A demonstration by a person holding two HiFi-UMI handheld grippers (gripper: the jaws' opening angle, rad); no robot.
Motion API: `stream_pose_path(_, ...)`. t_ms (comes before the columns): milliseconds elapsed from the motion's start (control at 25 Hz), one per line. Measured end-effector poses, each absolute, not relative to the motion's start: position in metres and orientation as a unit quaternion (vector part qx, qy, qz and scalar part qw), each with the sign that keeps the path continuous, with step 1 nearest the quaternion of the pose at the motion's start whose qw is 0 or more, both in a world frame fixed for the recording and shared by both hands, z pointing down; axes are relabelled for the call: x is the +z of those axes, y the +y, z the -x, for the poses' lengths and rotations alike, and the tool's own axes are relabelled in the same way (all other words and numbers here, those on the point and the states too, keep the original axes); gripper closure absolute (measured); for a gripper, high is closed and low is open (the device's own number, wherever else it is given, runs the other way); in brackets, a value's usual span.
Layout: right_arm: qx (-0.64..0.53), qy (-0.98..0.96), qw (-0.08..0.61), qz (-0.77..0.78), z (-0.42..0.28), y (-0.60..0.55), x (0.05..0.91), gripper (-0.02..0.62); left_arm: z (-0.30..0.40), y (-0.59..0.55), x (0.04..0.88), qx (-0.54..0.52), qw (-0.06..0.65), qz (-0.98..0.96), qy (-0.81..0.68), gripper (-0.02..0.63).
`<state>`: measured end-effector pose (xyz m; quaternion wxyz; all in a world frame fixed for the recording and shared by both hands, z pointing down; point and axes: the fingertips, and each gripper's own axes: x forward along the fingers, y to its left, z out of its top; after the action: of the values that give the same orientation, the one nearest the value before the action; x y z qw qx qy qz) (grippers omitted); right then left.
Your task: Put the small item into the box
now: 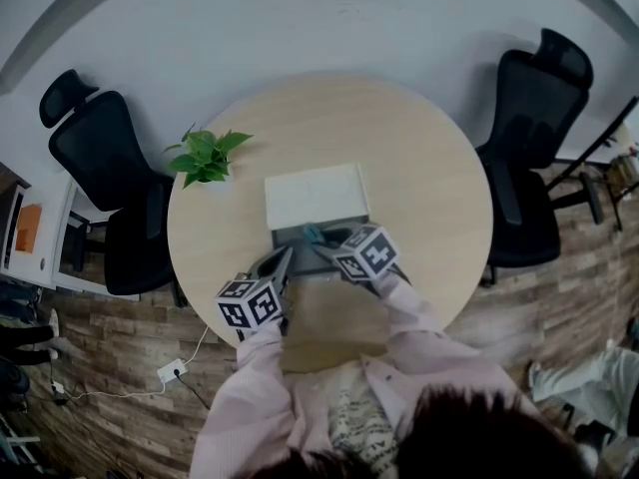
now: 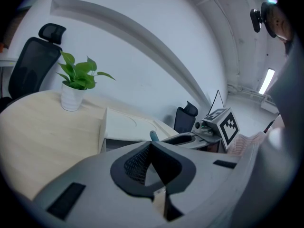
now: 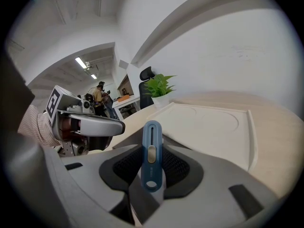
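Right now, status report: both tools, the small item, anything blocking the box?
Left tool shut, empty, beside the box. Right tool shut on blue cutter, over the open box. Nothing seen in the way.

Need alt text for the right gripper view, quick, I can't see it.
The right gripper is shut on a small blue cutter, which stands upright between its pads. Beyond it lies a white lid, with the left gripper at the left and a potted plant farther back.
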<state>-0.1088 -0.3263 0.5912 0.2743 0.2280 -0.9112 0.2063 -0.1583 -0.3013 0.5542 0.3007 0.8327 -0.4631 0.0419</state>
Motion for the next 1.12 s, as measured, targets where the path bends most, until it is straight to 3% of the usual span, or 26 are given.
stream_pose_path(1120,0.204,-0.877,0.377,-0.218,0.108,-0.320,0.633,0.466,0.158,-0.296,0.572,0.060,0.331,-0.825,-0.454,0.598)
